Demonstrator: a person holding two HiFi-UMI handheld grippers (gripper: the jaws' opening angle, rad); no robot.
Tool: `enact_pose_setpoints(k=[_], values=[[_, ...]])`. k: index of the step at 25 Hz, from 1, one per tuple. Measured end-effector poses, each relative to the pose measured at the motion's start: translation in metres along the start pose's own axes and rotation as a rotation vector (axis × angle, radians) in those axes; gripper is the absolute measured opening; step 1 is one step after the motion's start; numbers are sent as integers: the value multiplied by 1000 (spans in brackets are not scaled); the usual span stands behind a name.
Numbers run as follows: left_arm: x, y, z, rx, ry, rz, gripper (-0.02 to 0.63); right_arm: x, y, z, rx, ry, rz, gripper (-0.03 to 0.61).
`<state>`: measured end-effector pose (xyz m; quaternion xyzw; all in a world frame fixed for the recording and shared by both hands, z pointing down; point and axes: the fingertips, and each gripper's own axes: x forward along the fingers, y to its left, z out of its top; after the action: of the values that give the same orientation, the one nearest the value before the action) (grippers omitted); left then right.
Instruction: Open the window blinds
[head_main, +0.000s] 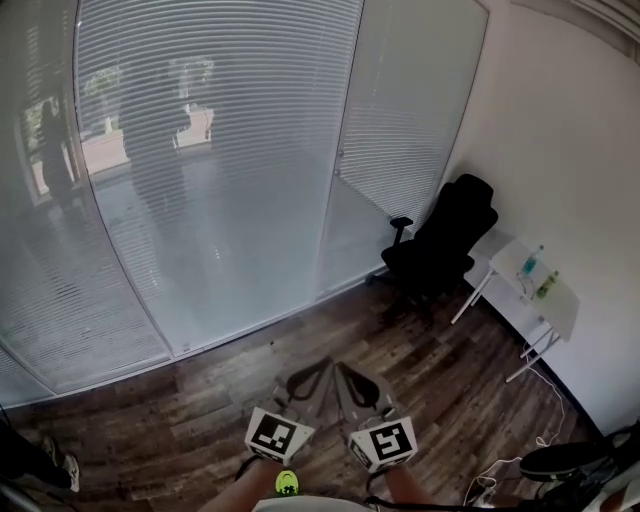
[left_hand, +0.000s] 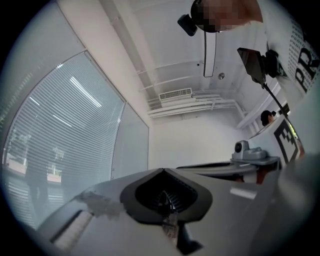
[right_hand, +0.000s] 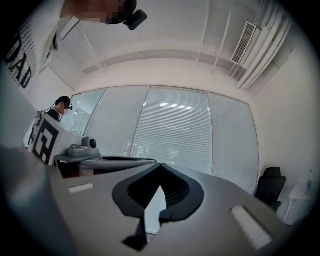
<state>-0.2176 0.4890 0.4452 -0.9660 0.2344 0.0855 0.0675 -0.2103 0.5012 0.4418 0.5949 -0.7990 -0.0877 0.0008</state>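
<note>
1. Nearest the lens: the left gripper and right gripper are sitting side by side at the bottom of the head view. Their marker cubes are facing up over the wood floor.
2. Fingers: both pairs are resting closed tip to tip. Each gripper view is showing nothing between them.
3. The blinds are hanging straight ahead, well apart from both grippers and filling the big glazed wall. The slats are lying turned shut, with outdoor shapes showing only faintly through them. A narrower panel is running on to the right.
4. An office chair and a white table carrying bottles are standing in the right corner, clear of the direct line to the blinds.
5. Handling, as a judgement: the slats are looking thin, light and easy to kink, so they are no place for a pinch. Reflections are lying over them, which suggests glass in front.
6. Where to take hold: a control, not the slats. A small fitting is showing on the post between the two panels. It is too small to tell whether it is a knob, a wand mount or neither. No cord is showing.
7. Likely needs: getting close first, then parting one pair of jaws and taking a light, steady grip.
</note>
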Motion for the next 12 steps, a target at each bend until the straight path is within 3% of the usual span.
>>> enact_pose_setpoints(k=[5,12], values=[[-3,30,9,-68,-39,40,-8,30,9,-1,-2,22,11,8],[1,62,-3,-35,-18,44,-8,62,9,-5,-15,12,31,8]])
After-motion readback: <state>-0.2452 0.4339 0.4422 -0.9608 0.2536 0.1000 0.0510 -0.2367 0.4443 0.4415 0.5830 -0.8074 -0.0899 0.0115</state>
